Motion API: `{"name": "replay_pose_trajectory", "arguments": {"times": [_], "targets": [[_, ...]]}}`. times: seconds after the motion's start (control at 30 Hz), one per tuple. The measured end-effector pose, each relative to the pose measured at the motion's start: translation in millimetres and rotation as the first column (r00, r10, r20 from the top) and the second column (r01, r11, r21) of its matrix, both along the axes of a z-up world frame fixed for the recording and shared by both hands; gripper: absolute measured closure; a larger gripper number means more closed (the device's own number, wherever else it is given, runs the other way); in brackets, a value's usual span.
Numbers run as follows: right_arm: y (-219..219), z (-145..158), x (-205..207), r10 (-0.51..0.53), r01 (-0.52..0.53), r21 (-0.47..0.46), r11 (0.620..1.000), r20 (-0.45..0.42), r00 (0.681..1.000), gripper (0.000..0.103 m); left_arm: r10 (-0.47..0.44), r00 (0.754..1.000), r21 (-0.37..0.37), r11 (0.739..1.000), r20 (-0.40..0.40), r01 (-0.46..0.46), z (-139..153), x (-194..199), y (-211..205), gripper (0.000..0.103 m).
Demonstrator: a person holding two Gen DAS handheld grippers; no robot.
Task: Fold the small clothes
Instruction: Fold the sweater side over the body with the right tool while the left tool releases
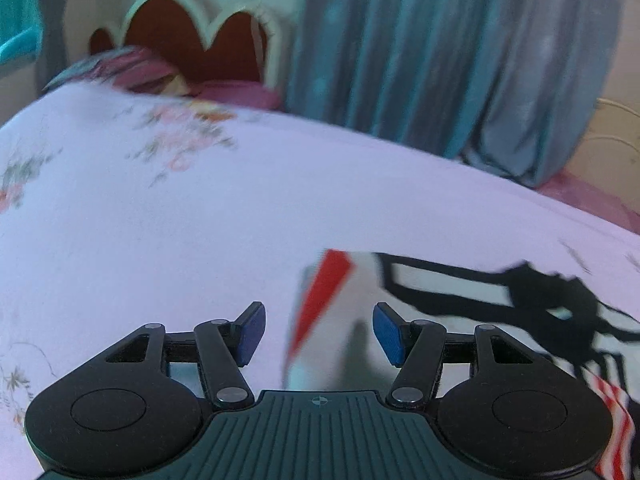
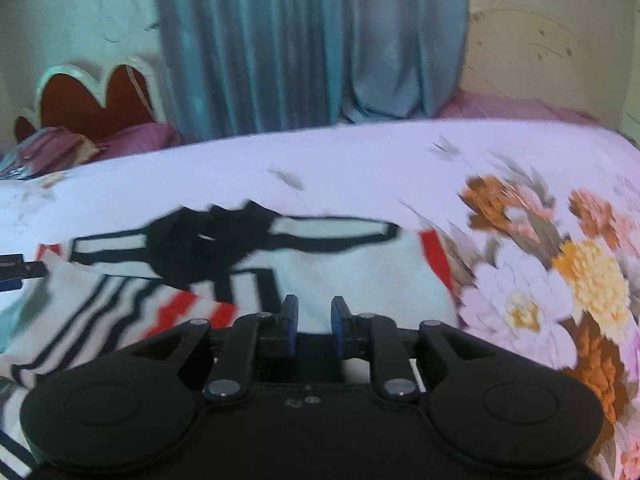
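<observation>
My left gripper (image 1: 319, 330) hung over the bed (image 1: 180, 220) with its blue pads (image 1: 252, 332) well apart and nothing between them. The garment (image 1: 420, 300), white with black bands and red patches, lay flat on the floral sheet just ahead and to the right of that gripper; its near left corner, with a red wedge, showed in the gap between the fingers, below them and not gripped. My right gripper (image 2: 313, 320) pointed down at the same garment (image 2: 360, 276) from its near side, and its pads (image 2: 289, 316) stood only a narrow gap apart, with no cloth caught in that gap as far as I could tell. The white cloth spread ahead of those fingers, a black patch up to the left, a striped fold at the lower left. A large flower print on the sheet (image 2: 560, 280) lay to the right of the garment. Behind the bed hung a blue curtain (image 2: 312, 48), beside a scalloped red headboard (image 2: 100, 96).
</observation>
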State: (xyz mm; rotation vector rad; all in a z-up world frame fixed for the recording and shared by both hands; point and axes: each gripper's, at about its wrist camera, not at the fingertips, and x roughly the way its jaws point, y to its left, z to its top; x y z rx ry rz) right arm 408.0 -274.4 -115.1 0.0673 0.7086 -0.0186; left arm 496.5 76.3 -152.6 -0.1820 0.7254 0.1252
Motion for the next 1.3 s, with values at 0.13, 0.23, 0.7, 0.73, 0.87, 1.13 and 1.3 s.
{"name": "replay_pose_trajectory", "arguments": {"times": [0.13,0.23,0.7,0.73,0.87,1.13,1.3], "targets": [[12.9,-5.7,4.0,0.062,-0.061,0.038,0.997,-0.043,0.997,0.084,-0.089,0.996,-0.003,0.996,0.005,0.089,7.8,-27.3,-19.7,0.044],[24.0,-12.2,-0.7,0.108,-0.106,0.033,0.994,-0.066,0.992,0.084,-0.14,0.99,-0.024,0.99,-0.017,0.14,4.4,-49.5,-31.3,0.044],[20.7,-23.9,-26.3,0.103,-0.108,-0.032,0.994,-0.134,0.986,0.081,-0.159,0.987,0.041,0.986,-0.039,0.16,3.7,-93.2,-42.7,0.044],[22.3,-21.2,-31.1,0.112,-0.115,-0.015,0.993,-0.129,0.985,0.081,-0.171,0.985,0.041,0.984,-0.036,0.172,5.7,-98.1,-44.8,0.044],[36.4,-16.1,-48.0,0.158,-0.159,0.002,0.987,-0.118,0.98,0.081,-0.226,0.974,0.025,0.974,-0.033,0.227,14.8,-118.6,-60.5,0.044],[71.0,-28.7,-81.0,0.267,-0.27,0.005,0.963,-0.165,0.95,0.081,-0.325,0.938,-0.003,0.945,-0.121,0.327,-10.3,-155.0,-94.4,0.044],[55.4,-43.1,-98.0,0.245,-0.263,-0.072,0.962,-0.2,0.949,0.081,-0.315,0.942,0.063,0.944,-0.118,0.324,-16.2,-174.7,-88.7,0.044]]}}
